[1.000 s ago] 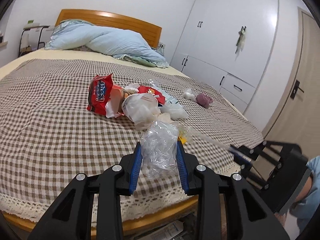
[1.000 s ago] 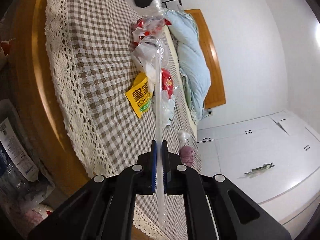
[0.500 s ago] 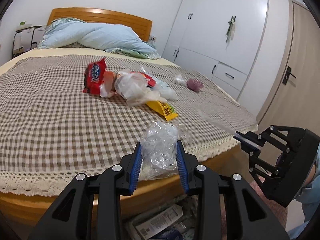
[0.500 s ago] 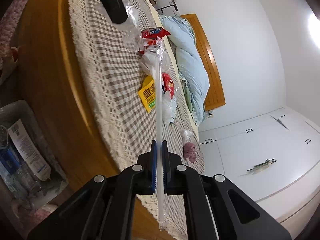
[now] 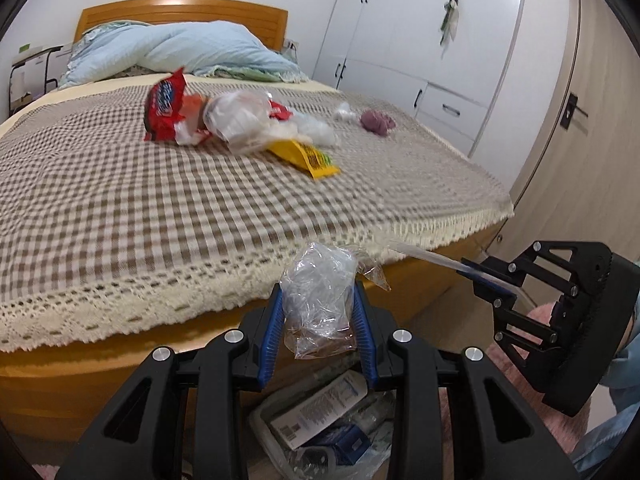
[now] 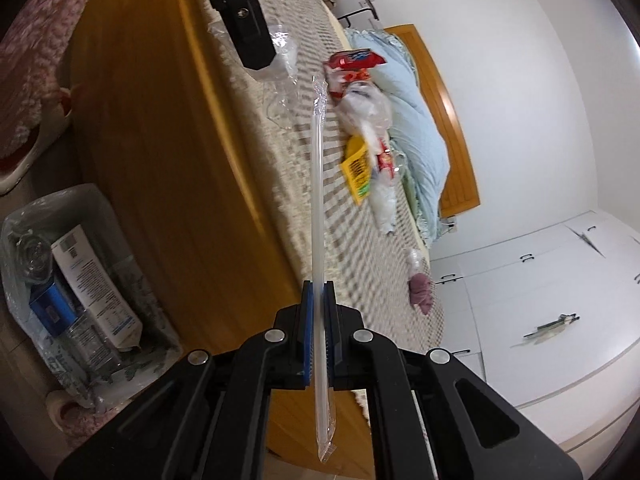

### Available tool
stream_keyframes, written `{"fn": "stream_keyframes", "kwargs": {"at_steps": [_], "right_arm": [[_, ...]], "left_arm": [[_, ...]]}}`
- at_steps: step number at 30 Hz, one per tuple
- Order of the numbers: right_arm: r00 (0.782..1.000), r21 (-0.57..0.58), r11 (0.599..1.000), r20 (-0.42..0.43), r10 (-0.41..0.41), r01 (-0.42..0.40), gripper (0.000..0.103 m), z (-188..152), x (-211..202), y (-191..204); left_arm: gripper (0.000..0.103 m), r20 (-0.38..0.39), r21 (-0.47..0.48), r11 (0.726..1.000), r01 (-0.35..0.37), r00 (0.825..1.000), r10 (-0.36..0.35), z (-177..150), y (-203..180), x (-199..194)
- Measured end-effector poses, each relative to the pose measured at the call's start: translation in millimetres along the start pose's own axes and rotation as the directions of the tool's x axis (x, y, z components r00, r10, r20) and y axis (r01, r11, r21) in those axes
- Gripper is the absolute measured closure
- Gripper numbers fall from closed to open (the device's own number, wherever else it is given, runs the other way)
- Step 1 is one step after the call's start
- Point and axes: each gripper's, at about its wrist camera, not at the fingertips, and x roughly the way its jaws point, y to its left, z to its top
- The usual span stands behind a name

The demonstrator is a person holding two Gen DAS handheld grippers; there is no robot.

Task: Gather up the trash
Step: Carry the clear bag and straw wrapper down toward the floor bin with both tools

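My left gripper (image 5: 318,304) is shut on a crumpled clear plastic wrapper (image 5: 318,300), held past the bed's foot edge and above a lined trash bin (image 5: 320,440). My right gripper (image 6: 319,292) is shut on a long wrapped straw (image 6: 318,184) that sticks out ahead of the pads. In the left wrist view the right gripper (image 5: 474,270) hangs at the right with the straw (image 5: 424,255) pointing left. More trash lies on the checked bedspread (image 5: 120,200): a red snack bag (image 5: 164,106), a clear bag (image 5: 240,118), a yellow packet (image 5: 306,156).
The bin (image 6: 24,220) stands on the floor against the wooden bed frame (image 6: 160,160), holding a carton, a blue box and bottles. A purple lump (image 5: 378,122) lies near the bed's right side. White wardrobes (image 5: 440,40) and a door (image 5: 568,120) stand beyond.
Both grippers have drawn back from the bed and sunk past its foot edge, still holding the wrapper and the straw. The trash bin has come into view below them.
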Motion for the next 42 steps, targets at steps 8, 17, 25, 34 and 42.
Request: {"fn": "stream_keyframes", "kwargs": {"at_steps": [8,17,25,34,42], "right_arm": [[0.998,-0.014,0.998,-0.003,0.059,-0.059,0.098,-9.9,5.5,18.1],[0.990,-0.027,0.990,-0.016,0.140,-0.140,0.098,-21.2,17.9,41.6],[0.976,-0.057,0.975,-0.035,0.213,-0.215,0.098,-33.4,30.6,69.4],[0.960,-0.111,0.953,-0.052,0.276,-0.281,0.098,-40.7,43.7,94.3],[0.944,-0.226,0.916,-0.081,0.321,-0.331,0.098,-49.8,57.2,122.7]], "left_arm": [[0.072,-0.112,0.043,0.999,0.005,0.994,0.000,-22.7,-15.1,25.1],[0.072,-0.209,0.067,0.998,-0.009,0.978,0.023,-43.2,-20.5,48.7],[0.072,-0.337,0.088,0.996,-0.004,0.941,0.033,-71.3,-27.9,78.2],[0.072,-0.470,0.094,0.996,0.009,0.882,0.037,-98.5,-37.8,112.8],[0.072,-0.561,0.098,0.995,-0.008,0.825,0.062,-114.7,-39.8,138.3]]}}
